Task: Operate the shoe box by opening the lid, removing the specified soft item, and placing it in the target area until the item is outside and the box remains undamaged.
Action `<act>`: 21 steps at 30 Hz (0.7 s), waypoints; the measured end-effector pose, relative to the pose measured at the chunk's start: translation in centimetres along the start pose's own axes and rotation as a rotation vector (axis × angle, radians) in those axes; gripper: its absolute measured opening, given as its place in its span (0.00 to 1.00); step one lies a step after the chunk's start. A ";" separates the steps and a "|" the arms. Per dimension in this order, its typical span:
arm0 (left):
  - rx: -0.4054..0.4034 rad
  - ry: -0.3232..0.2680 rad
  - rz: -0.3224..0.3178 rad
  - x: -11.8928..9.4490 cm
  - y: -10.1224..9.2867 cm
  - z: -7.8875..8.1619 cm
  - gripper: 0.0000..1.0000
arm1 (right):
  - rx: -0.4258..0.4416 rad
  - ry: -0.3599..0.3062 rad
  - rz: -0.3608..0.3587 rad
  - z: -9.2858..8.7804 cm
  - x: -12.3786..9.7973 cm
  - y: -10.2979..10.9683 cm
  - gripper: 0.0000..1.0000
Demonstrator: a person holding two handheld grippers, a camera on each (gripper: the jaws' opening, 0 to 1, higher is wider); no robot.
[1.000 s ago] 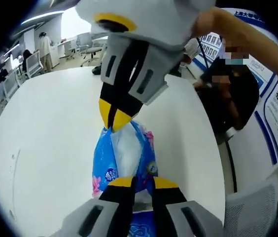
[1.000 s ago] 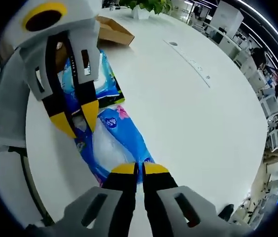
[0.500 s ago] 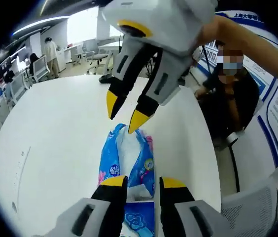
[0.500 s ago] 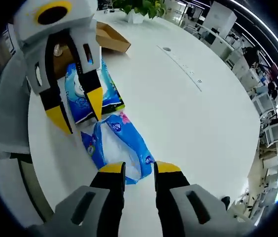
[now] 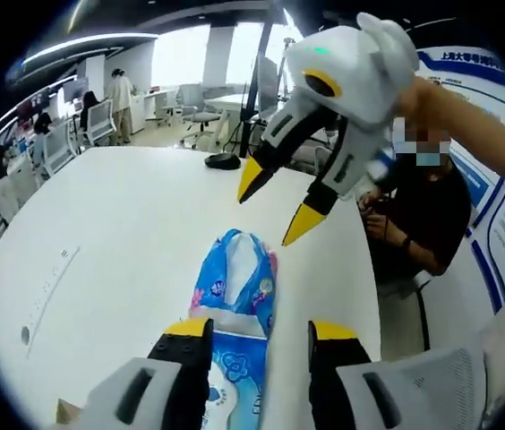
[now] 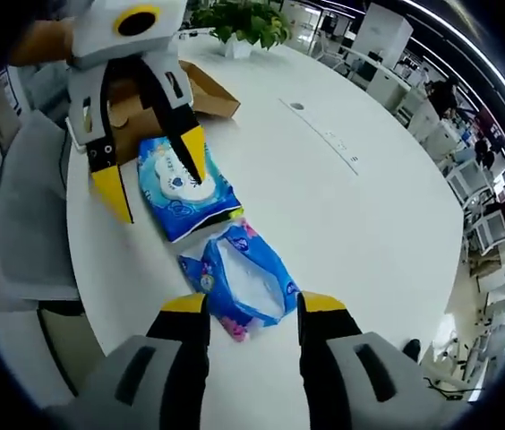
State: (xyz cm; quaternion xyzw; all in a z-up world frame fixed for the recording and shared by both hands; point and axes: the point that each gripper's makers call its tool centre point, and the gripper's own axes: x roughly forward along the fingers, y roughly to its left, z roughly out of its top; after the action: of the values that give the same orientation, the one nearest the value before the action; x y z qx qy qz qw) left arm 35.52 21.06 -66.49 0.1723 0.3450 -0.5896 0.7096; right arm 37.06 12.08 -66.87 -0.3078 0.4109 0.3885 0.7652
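Right gripper view: blue tissue pack [image 6: 239, 282] between parted right claw [image 6: 253, 307] tips.

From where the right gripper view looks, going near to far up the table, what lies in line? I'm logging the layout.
Right tongs → blue tissue pack → wet wipes pack → cardboard box → potted plant.
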 end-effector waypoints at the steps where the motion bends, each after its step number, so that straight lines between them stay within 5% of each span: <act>1: 0.003 -0.005 0.008 -0.6 -0.1 -0.2 0.47 | 0.001 -0.001 -0.001 0.1 -0.2 0.3 0.40; 21: -0.035 -0.131 0.125 -10.1 0.5 -2.7 0.73 | -0.010 -0.038 0.005 3.0 -3.1 5.4 0.60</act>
State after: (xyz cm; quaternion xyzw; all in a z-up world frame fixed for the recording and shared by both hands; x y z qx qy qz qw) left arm 34.55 30.22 -61.45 0.1422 0.2968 -0.5480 0.7690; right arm 32.51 16.19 -63.55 -0.3030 0.3951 0.3981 0.7705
